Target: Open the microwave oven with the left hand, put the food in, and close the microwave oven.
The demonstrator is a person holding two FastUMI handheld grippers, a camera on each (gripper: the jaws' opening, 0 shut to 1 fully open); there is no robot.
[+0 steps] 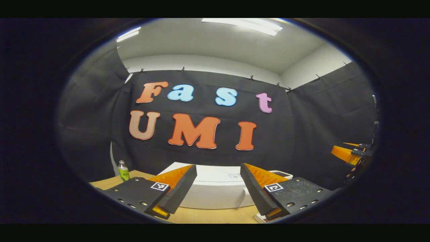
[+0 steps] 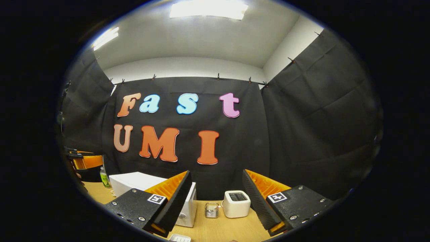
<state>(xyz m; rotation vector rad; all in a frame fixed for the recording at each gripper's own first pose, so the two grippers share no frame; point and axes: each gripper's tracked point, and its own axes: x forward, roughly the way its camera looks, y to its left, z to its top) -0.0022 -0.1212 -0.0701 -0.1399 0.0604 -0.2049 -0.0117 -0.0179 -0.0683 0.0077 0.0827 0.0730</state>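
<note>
Left gripper view shows a green bottle (image 1: pixel 123 170) at far left, then the left gripper (image 1: pixel 217 188) with fingers spread, framing the white microwave oven (image 1: pixel 215 191) on the wooden table (image 1: pixel 215 215). Right gripper view: microwave left, the right gripper (image 2: pixel 216 198) spread too, a white toaster (image 2: pixel 236 203) between its fingers.

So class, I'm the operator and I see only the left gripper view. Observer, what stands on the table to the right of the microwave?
Observer: A white toaster, apart from the microwave, with a small clear container between them.
Operator: Is the right gripper holding food?
Observer: No. The right gripper is open, with nothing between its fingers.
Operator: Then where is the food?
Observer: I cannot tell. A white dish peeks in at the bottom edge of the right gripper view, its contents hidden.
</note>
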